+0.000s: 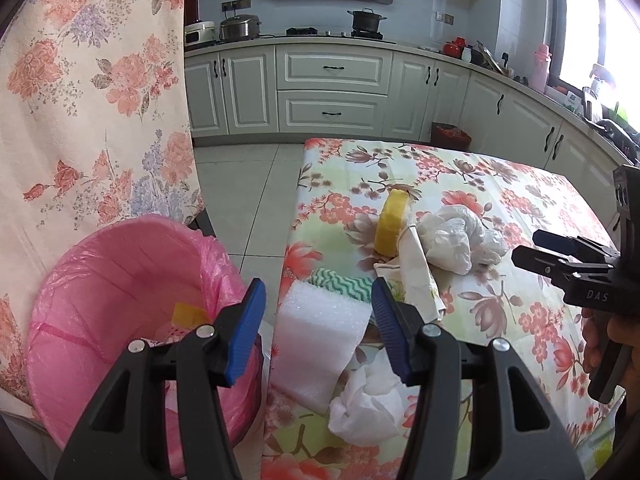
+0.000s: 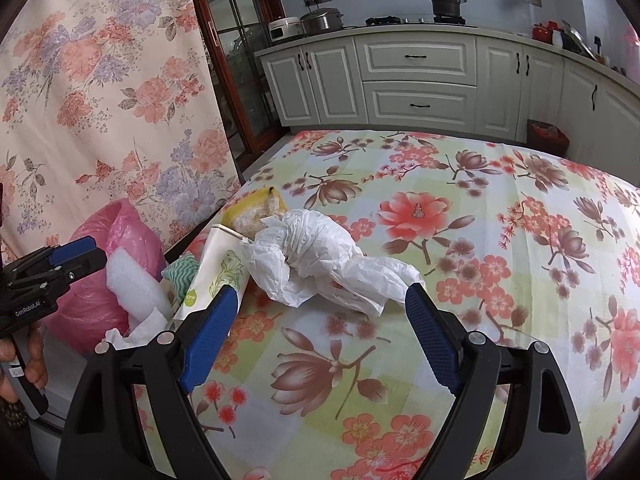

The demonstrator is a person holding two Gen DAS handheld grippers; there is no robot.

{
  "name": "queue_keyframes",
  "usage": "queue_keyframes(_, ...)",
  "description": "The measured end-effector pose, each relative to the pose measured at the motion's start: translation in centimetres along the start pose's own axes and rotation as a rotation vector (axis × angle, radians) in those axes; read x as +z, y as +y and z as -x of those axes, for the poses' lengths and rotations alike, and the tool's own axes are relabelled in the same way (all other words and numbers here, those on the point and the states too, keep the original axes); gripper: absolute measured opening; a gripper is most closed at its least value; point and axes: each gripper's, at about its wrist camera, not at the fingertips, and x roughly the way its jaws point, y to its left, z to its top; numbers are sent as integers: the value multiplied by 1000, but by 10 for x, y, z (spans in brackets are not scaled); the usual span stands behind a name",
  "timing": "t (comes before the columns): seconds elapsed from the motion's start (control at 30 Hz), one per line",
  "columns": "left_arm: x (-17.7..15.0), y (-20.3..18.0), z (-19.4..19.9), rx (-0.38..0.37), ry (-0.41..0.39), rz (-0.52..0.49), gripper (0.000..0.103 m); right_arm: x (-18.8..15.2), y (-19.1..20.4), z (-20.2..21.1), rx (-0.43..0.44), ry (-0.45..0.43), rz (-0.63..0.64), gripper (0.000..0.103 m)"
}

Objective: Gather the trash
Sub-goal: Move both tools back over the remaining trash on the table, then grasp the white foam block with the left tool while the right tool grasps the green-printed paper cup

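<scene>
My left gripper [image 1: 318,286] stands open at the table's left edge. A white foam block [image 1: 320,332] lies just beyond its tips, untouched as far as I can see. Left of it is a bin with a pink liner [image 1: 120,280], scraps at its bottom. A crumpled tissue [image 1: 368,400], a green zigzag cloth [image 1: 344,282], a printed paper packet [image 1: 416,272] and a yellow sponge-like piece [image 1: 392,224] crowd that edge. My right gripper [image 2: 320,292] is open and empty, low over the flowered tablecloth [image 2: 480,240], with a crumpled white plastic bag [image 2: 320,260] just ahead of its fingers.
A floral curtain [image 1: 80,100] hangs close behind the bin. Grey kitchen cabinets [image 1: 332,92] line the far wall, and a dark basket [image 1: 450,134] stands on the tiled floor beyond the table. A hand [image 1: 596,344] holds the right gripper's handle.
</scene>
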Motion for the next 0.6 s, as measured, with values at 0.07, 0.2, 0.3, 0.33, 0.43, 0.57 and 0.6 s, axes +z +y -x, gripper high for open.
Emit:
queue_keyframes(0.07, -1, 0, -5, -2, 10, -7, 60, -1, 2, -1, 2, 3, -1, 81)
queue_keyframes(0.2, -2, 0, -12, -10, 20, -8, 61, -2, 8, -5, 12, 14, 1, 81)
queue_keyframes(0.3, -3, 1, -16, -17, 29, -8, 62, -2, 13, -8, 30, 20, -1, 81)
queue_keyframes(0.33, -3, 2, -18, -17, 31, -7, 62, -2, 15, -8, 35, 21, -1, 81)
queue_keyframes(0.43, -4, 4, -21, -28, 37, -2, 62, -2, 22, -9, 47, 23, 2, 81)
queue_keyframes(0.57, -3, 1, -24, -36, 45, -15, 61, 0, 27, -10, 67, 23, -12, 81)
queue_keyframes(0.6, -4, 0, -25, -39, 47, -20, 61, 1, 29, -10, 71, 23, -13, 81)
